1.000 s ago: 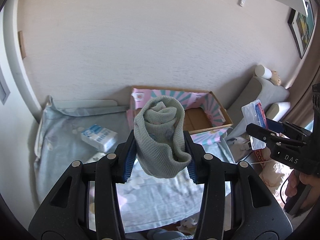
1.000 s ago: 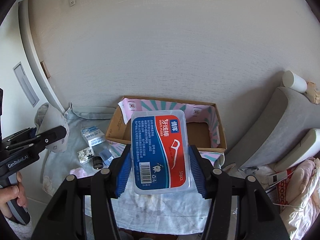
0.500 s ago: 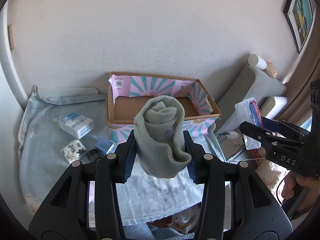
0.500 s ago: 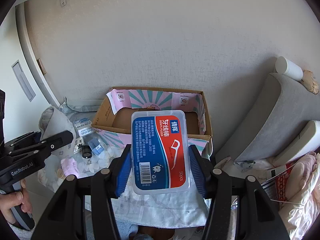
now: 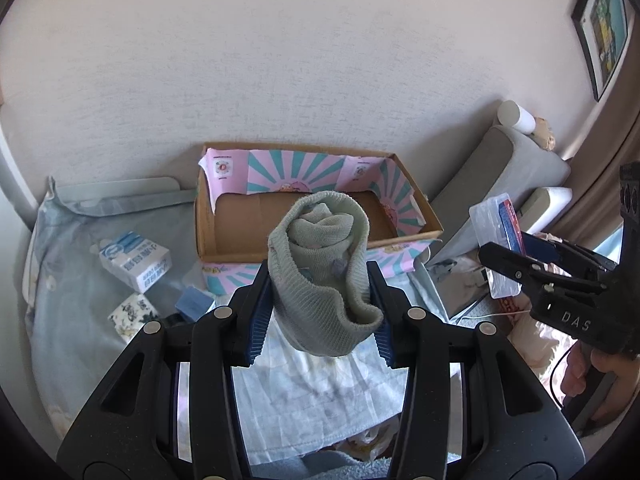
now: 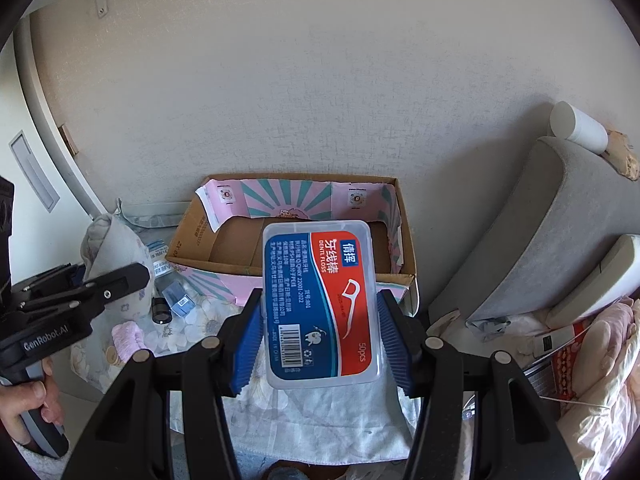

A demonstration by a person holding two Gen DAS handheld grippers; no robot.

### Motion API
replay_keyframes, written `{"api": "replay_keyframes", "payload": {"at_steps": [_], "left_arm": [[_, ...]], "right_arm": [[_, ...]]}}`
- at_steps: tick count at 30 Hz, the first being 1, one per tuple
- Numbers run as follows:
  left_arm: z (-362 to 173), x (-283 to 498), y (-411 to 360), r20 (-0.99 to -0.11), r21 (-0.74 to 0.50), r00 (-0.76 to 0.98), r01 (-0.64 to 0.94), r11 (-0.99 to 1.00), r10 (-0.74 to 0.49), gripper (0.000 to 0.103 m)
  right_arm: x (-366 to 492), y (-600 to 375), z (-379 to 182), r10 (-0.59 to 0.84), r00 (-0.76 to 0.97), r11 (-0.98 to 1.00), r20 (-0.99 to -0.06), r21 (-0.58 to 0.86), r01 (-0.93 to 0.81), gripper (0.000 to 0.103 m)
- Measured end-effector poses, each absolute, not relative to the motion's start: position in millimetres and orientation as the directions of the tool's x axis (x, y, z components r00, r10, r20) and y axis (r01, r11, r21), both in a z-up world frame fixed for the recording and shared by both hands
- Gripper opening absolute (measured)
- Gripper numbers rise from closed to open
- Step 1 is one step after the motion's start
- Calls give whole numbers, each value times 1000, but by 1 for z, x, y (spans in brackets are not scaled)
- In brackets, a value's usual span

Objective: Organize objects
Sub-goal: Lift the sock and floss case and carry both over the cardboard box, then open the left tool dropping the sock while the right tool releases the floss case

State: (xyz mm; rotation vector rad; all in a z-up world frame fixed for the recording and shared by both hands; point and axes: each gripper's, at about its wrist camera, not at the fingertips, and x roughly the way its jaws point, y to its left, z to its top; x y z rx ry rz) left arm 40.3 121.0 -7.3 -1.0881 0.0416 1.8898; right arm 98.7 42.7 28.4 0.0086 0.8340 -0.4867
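Between the ribbed blue pads of the left gripper (image 5: 320,312) we hold a rolled grey-green sock bundle (image 5: 322,268), clamped at its lower half while the knit cuff sags loose below the jaws; the right gripper (image 6: 320,336) is clenched on a flat, clear plastic dental floss box (image 6: 320,304) with a red-and-blue label, gripped along its smooth long edges. Both loads hang in front of and above the open cardboard box (image 5: 420,224), lined with pink and teal sunburst paper, which stands against the textured wall on a pale floral cloth (image 5: 80,320). We judge two risks: the soft knit may compress and unroll or snag on a pad when let go, and the slick, rigid case may slip or pivot between its pads. Beside the box lie a white-and-blue carton (image 5: 134,256) and a small floral packet (image 5: 132,314), which a low pass could knock.
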Motion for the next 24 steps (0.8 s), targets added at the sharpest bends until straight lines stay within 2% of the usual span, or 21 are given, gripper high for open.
{"api": "replay_keyframes", "payload": {"at_steps": [11,24], "left_arm": [[-8,-37,179,-743,-396,-103,-729,-558,661,40],[-75,-100,258,-854,-375,44,-743,-554,519,40]], "right_arm": [[167,5,39,-352,534,907,-769,-139,398,51],[262,-68,-16,-281,360,880,-890,-89,467,51]]}}
